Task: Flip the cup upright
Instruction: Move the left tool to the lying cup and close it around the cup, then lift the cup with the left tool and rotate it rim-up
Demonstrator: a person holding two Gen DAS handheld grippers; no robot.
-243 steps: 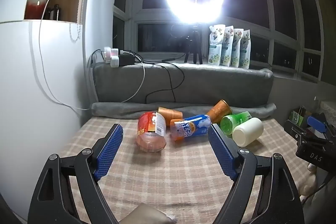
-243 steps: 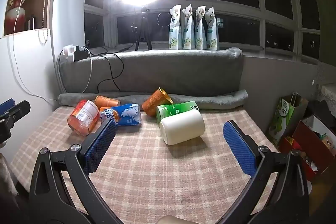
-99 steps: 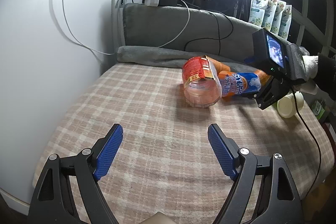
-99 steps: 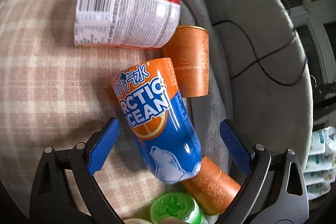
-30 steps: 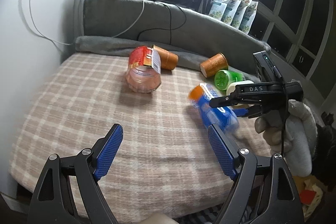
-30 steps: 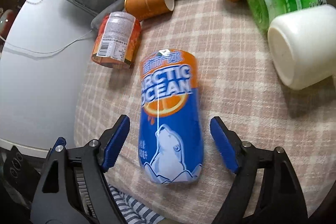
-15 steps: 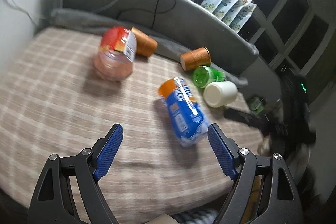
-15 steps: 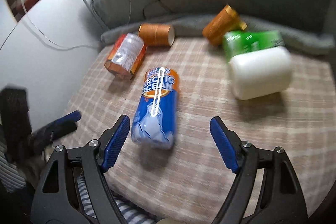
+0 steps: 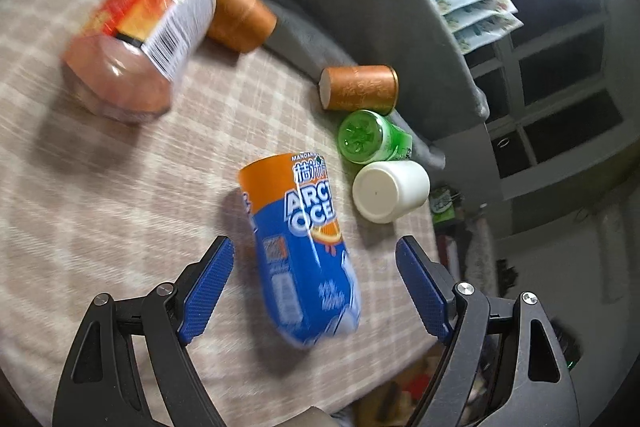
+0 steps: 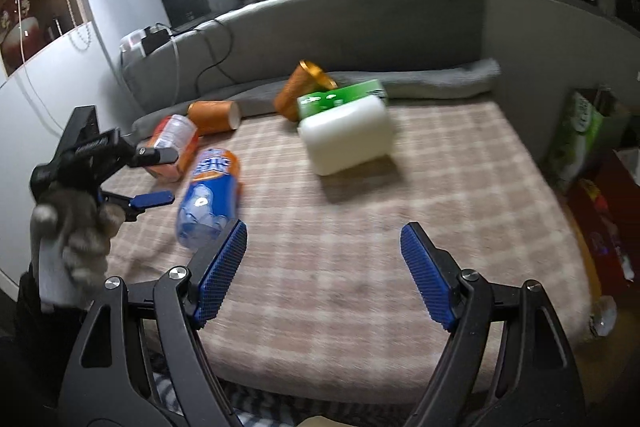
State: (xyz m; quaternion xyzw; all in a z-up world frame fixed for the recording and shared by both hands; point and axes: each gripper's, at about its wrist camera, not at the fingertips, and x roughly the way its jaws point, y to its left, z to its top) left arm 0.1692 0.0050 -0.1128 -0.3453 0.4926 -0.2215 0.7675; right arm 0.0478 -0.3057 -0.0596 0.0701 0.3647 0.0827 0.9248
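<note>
A blue and orange "Arctic Ocean" cup (image 9: 304, 247) lies on its side on the checked cloth. My left gripper (image 9: 312, 287) is open, its fingers on either side of the cup's lower end without touching it. In the right wrist view the cup (image 10: 210, 197) lies at the left, with the left gripper (image 10: 150, 179) over it from the left. My right gripper (image 10: 324, 275) is open and empty, back over the front middle of the cloth, right of the cup.
A red-labelled jar (image 9: 136, 55), two orange cups (image 9: 240, 11) (image 9: 360, 93), a green cup (image 9: 370, 137) and a white cup (image 9: 390, 191) lie on their sides further back. A grey cushion (image 10: 360, 23) lines the back. Boxes and bags (image 10: 580, 135) stand right of the table.
The right gripper let go of the blue cup and drew back to the right. The left gripper moved in, and its fingers now sit on either side of the lying cup.
</note>
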